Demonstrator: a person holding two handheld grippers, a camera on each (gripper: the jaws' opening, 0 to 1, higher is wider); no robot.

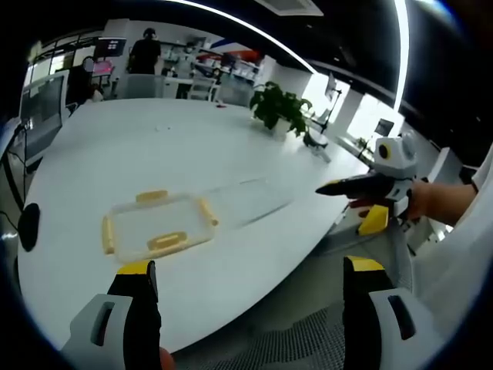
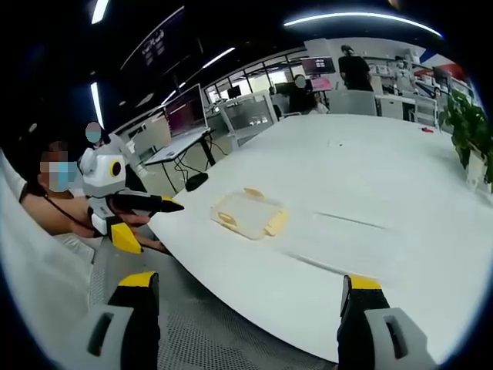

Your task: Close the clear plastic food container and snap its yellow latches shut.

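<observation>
Pre-approach: both grippers wide open, empty, off the table edge.
Container (image 1: pixel 158 225) sits lower left of centre in left gripper view on the white table (image 1: pixel 192 146), long axis roughly left-right, yellow latches (image 1: pixel 166 240) on all sides; lid state unclear. Suggest left gripper (image 1: pixel 245 308) steadies, right gripper (image 2: pixel 246 316) presses latches squarely.

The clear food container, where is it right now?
The container sits on the white table near its front edge, ahead of the left gripper, with nothing touching it.
</observation>
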